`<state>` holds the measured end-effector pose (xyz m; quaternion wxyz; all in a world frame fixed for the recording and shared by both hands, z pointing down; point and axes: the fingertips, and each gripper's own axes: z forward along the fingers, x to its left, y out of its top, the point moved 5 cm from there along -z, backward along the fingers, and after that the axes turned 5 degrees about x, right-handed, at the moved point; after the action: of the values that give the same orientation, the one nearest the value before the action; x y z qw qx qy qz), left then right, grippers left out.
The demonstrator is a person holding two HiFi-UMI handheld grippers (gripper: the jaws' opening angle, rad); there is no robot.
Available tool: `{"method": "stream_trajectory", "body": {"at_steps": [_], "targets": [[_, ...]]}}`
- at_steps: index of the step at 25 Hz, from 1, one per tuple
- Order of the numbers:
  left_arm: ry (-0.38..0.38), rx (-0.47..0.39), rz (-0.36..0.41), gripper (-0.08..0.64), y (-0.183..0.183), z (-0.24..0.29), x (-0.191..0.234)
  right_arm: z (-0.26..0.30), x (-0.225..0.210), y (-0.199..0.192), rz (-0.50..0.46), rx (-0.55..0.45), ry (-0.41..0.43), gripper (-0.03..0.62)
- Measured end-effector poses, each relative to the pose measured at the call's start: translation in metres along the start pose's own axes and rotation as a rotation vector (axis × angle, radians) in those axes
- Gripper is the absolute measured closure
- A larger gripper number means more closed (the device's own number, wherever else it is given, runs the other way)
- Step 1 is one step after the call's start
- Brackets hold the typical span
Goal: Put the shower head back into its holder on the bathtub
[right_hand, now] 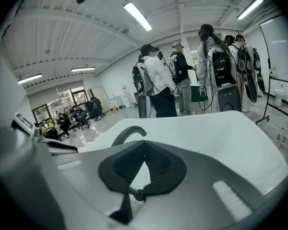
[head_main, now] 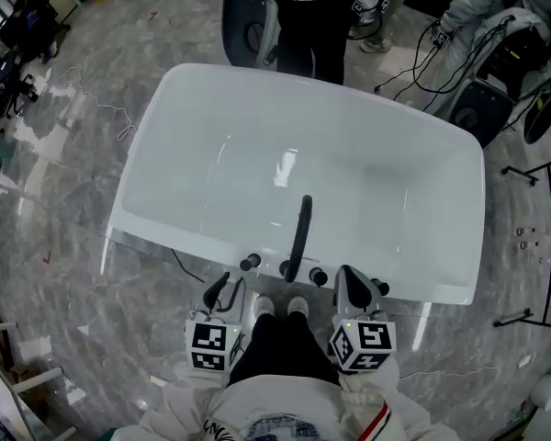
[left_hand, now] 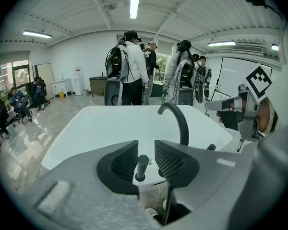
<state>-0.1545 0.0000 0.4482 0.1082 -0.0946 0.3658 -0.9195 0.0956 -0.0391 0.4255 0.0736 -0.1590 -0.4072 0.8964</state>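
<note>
Nearest us, our white jacket sleeves (head_main: 372, 401) lead to two hand-held tools poised above the near rim of a white, glossy, rectangular bathtub (head_main: 349, 104), which stands on a grey marble-patterned floor (head_main: 55, 246). Our left gripper (head_main: 222, 290) has its ribbed black jaws parted to a moderate gap, with nothing pressed between them. Looking along those jaws, we see what we take to be the slim black cylindrical shower head (left_hand: 141, 166). It stands upright on the near rim beyond the tips, apart from both pads, and appears seated in its round black holder (left_hand: 139, 177). It is just left of the tall black curved faucet spout (head_main: 302, 232). Our right gripper (head_main: 354, 290) hangs to the right of the spout with its jaw tips touching and nothing held. Several people (head_main: 312, 16) stand beyond the far rim.

We judge the placing step finished, or very nearly: the shower head stands on its own and neither tool touches it. The next move, as we read it, calls for drawing both tools clear without brushing the shower head or the spout, then checking that it sits straight.
</note>
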Motion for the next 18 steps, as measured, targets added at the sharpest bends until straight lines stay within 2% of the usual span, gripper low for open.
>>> {"method": "stream_trajectory", "body": {"at_steps": [1,9,15,18], "targets": [[-0.011,-0.013,0.013,0.453,0.009,-0.002,0.001,-0.001,0.000,0.007,-0.001,-0.011,-0.006,0.586],[0.010,-0.161,0.088,0.474,0.087,-0.029,0.016,-0.015,0.010,0.077,-0.032,-0.144,-0.006,0.586],[-0.016,-0.236,0.117,0.476,0.123,-0.047,0.017,-0.026,0.035,0.097,-0.060,-0.188,0.022,0.586],[-0.045,-0.290,0.088,0.500,0.139,-0.055,0.016,-0.032,0.041,0.105,-0.068,-0.214,0.028,0.586]]}}
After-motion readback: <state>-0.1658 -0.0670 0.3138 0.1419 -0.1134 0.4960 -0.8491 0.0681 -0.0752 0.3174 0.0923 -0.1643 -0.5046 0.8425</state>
